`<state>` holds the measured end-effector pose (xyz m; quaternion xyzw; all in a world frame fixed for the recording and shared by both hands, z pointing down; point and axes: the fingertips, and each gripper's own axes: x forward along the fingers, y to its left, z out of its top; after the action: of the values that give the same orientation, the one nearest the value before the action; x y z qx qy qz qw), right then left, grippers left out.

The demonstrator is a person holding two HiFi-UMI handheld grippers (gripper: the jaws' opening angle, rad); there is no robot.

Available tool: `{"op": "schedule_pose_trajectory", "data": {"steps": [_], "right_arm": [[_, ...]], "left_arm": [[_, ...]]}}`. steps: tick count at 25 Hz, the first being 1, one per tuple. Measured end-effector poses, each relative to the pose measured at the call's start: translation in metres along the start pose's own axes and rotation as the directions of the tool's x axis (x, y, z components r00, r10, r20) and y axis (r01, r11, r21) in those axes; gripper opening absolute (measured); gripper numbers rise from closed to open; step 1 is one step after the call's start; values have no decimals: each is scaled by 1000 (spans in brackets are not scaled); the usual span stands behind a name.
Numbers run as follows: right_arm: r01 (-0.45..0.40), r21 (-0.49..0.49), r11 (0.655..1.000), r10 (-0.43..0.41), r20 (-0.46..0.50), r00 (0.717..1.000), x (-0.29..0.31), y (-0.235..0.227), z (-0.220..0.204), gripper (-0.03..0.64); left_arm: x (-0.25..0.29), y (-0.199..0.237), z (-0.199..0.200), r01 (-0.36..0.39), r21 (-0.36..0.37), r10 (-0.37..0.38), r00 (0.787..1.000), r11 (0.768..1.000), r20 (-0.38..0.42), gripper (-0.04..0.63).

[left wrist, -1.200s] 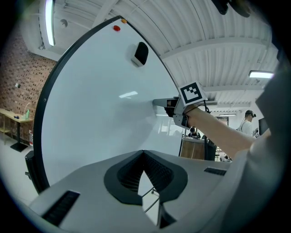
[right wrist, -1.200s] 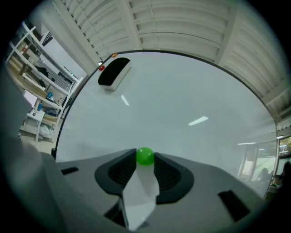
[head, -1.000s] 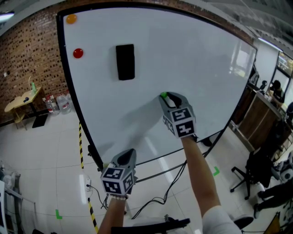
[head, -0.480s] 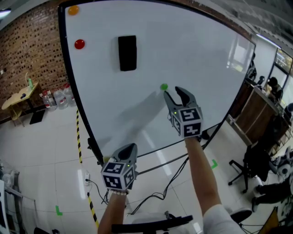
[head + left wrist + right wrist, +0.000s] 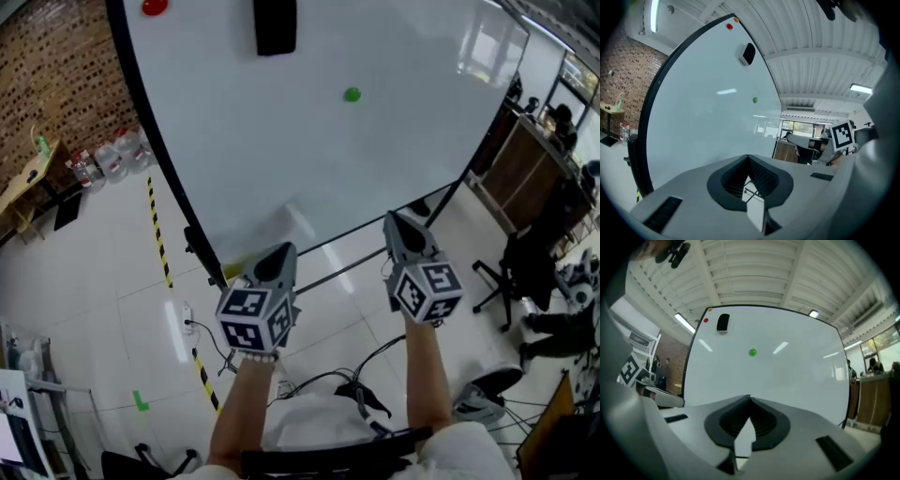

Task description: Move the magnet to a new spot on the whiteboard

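Observation:
A small green magnet sticks alone near the middle of the whiteboard; it also shows as the green magnet and the green magnet. My right gripper hangs well below it, away from the board, jaws shut and empty. My left gripper is low at the left, also shut with nothing in it. A red magnet and a black eraser sit at the board's top.
The whiteboard stands on a black frame with a bottom rail. Yellow-black tape runs along the floor. Cables lie below my arms. Water bottles stand at the left, an office chair at the right.
My right gripper let go of the green magnet on the board, drew back and down, and shut empty. The head view has tilted downward.

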<state>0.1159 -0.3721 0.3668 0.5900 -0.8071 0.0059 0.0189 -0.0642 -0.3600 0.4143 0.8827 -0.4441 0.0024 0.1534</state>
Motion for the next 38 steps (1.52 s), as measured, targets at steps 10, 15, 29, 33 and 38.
{"op": "schedule_pose_trajectory", "data": {"steps": [10, 15, 29, 33, 38], "right_arm": [[56, 291, 955, -29, -96, 995, -81, 30, -100, 5], [9, 345, 939, 22, -88, 996, -121, 41, -110, 5], [-103, 379, 920, 131, -50, 990, -324, 22, -122, 5], [-154, 408, 900, 176, -19, 984, -371, 28, -125, 5], [-211, 430, 878, 238, -9, 971, -411, 41, -133, 5]], "left_arm": [[-23, -16, -56, 84, -27, -87, 992, 996, -93, -8], [-47, -49, -71, 77, -19, -78, 992, 997, -101, -8], [-143, -230, -146, 5, 4, -4, 995, 1000, -102, -8], [-189, -253, -167, -74, 3, 74, 991, 997, -110, -8], [-233, -272, -188, -147, -5, 145, 981, 989, -131, -8]]}}
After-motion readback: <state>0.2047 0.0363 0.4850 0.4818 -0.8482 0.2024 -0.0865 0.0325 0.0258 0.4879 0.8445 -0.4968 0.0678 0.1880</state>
